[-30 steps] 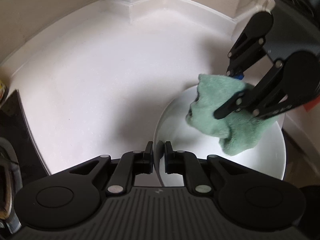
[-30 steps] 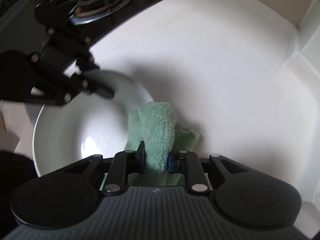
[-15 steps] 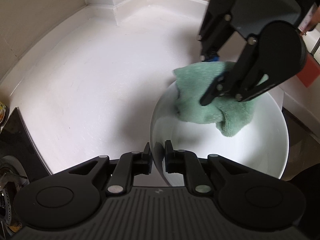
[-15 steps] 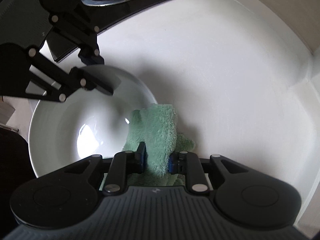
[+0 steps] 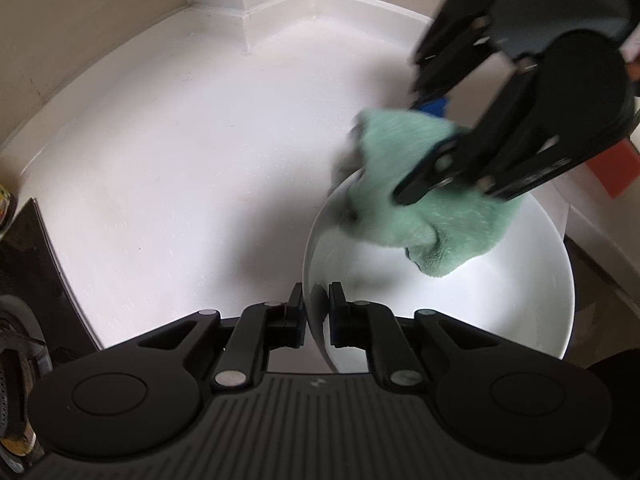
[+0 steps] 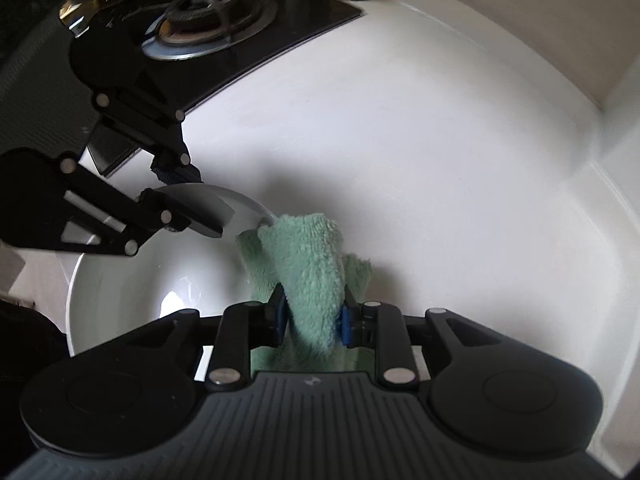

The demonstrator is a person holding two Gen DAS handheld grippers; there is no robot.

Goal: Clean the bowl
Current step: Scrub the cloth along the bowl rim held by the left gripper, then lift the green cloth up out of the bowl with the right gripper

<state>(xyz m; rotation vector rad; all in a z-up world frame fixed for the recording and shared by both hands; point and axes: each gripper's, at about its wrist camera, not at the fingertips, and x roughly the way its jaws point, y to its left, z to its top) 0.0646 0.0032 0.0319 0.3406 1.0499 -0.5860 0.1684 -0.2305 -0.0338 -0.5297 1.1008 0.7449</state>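
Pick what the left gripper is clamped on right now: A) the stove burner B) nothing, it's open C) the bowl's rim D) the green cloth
C: the left gripper pinches the white bowl at its rim, while the right gripper holds the green cloth.

The left gripper [image 5: 312,316] reaches forward low, its jaws closed thin on the white bowl's [image 5: 520,320] rim. The right gripper [image 6: 312,316] angles down from above, its jaws pinching the green cloth [image 6: 312,264] between blue pads [image 6: 280,312].
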